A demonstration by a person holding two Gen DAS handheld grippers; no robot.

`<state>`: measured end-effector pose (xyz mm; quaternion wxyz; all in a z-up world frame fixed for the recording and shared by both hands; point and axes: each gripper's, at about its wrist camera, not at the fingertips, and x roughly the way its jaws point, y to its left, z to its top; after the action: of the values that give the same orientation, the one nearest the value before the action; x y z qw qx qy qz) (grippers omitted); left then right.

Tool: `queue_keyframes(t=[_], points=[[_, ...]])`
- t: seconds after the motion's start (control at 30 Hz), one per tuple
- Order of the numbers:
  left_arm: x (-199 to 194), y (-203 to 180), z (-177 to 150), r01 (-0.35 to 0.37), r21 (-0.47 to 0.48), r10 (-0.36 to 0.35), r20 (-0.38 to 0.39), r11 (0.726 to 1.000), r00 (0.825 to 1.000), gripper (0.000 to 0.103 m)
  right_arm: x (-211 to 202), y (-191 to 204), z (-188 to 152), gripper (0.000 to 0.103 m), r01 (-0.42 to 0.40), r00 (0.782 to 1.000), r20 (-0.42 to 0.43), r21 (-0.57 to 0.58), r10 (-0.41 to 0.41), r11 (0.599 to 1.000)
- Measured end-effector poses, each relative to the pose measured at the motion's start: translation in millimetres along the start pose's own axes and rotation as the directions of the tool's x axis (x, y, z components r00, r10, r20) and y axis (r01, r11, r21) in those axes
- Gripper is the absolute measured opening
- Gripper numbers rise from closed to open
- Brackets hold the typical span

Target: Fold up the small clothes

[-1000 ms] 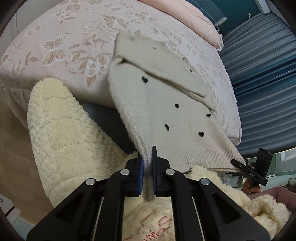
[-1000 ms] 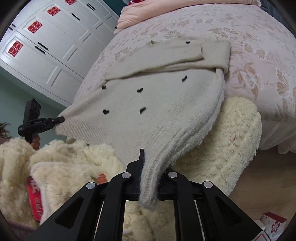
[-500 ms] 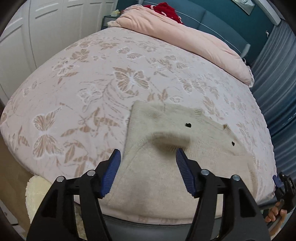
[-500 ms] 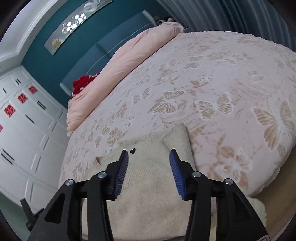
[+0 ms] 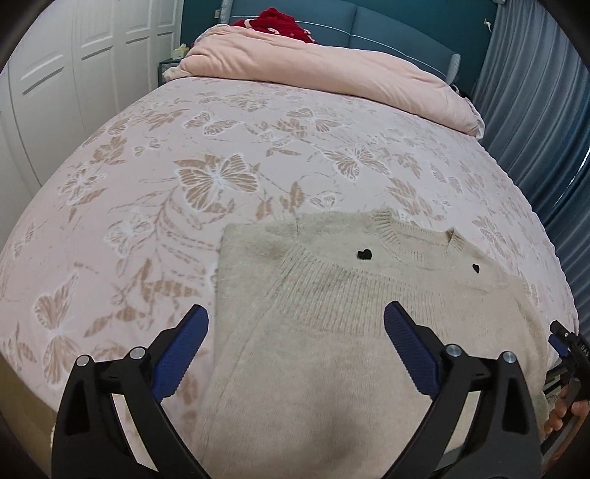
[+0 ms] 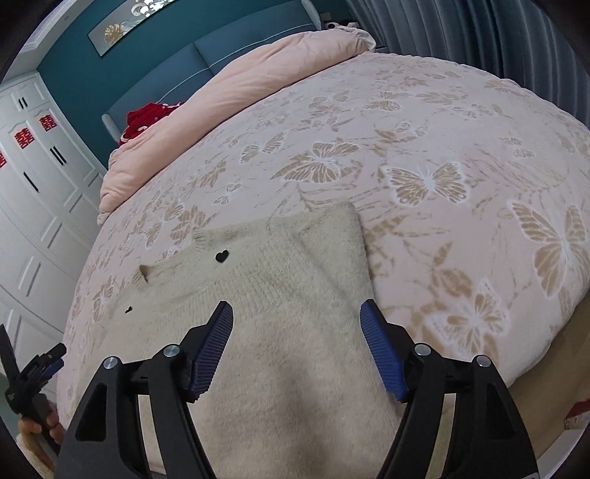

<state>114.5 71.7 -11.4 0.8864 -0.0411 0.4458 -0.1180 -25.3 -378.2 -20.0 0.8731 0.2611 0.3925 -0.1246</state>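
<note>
Sweater (image 5: 332,331): beige knit, likely soft, light, floppy; lift by hem corners. Left tongs (image 5: 295,353) and right tongs (image 6: 297,353): spread, empty.

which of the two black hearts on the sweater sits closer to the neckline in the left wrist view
The left black heart, just below the ribbed collar of the sweater. The right heart sits lower, out toward the shoulder.

A bedroom with a large bed (image 5: 228,154) covered in a pale pink butterfly-patterned spread, a rolled pink duvet (image 5: 324,70) near its padded teal headboard (image 5: 387,33). White panelled wardrobes (image 6: 33,191) bearing red paper emblems stand on one side, grey-blue curtains (image 5: 545,110) on the other.
</note>
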Motion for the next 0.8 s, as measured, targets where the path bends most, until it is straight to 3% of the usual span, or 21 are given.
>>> queue_keyframes(t=[0.17,0.3,0.37,0.4,0.43,0.47,0.5,0.53,0.63,0.8], points=[[51.6,-1.7,16.1,0.015,0.018,-0.013,-0.1,1.0,0.995,0.094,31.0,9.3,18.5,0.072,0.007,0.999,-0.048,-0.05,-0.009,0.999],[83.6,9.6,17.4,-0.054,-0.057,0.043,-0.18,0.997,0.983,0.094,60.8,14.7,22.9,0.074,0.019,0.994,-0.103,-0.081,-0.027,0.997],[91.2,16.6,15.9,-0.049,-0.122,0.024,-0.199,0.991,0.98,0.091,73.1,16.4,21.1,0.074,0.01,0.99,-0.136,-0.078,-0.021,0.997],[91.5,19.0,14.8,-0.038,-0.155,0.006,-0.197,0.987,0.98,0.081,76.6,17.8,19.4,0.072,0.007,0.989,-0.146,-0.077,-0.018,0.997],[91.0,20.2,14.3,-0.017,-0.174,-0.017,-0.196,0.985,0.981,0.062,77.4,19.2,17.1,0.053,-0.002,0.989,-0.148,-0.078,-0.01,0.997],[90.2,19.2,14.2,0.006,-0.172,-0.041,-0.2,0.985,0.979,0.05,76.7,21.5,14.9,0.037,-0.008,0.989,-0.15,-0.085,-0.004,0.996],[88.0,18.3,14.3,0.006,-0.166,-0.041,-0.207,0.986,0.977,0.024,73.6,24.0,13.2,0.008,-0.011,0.989,-0.151,-0.093,-0.003,0.996],[82.6,19.1,14.5,0.017,-0.173,-0.052,-0.198,0.985,0.979,0.007,65.3,25.6,12.5,0.009,-0.031,0.991,-0.133,-0.085,0.019,0.996],[47.4,24.7,19.6,0.105,-0.231,-0.133,-0.105,0.967,0.986,0.007,19.4,34.6,21.3,0.008,-0.113,0.994,-0.013,-0.067,0.112,0.991],[-20.5,18.1,56.1,0.176,-0.205,-0.173,0.033,0.963,0.984,0.007,-53.3,60.4,71.1,0.008,-0.186,0.963,0.174,-0.121,0.205,0.975]])
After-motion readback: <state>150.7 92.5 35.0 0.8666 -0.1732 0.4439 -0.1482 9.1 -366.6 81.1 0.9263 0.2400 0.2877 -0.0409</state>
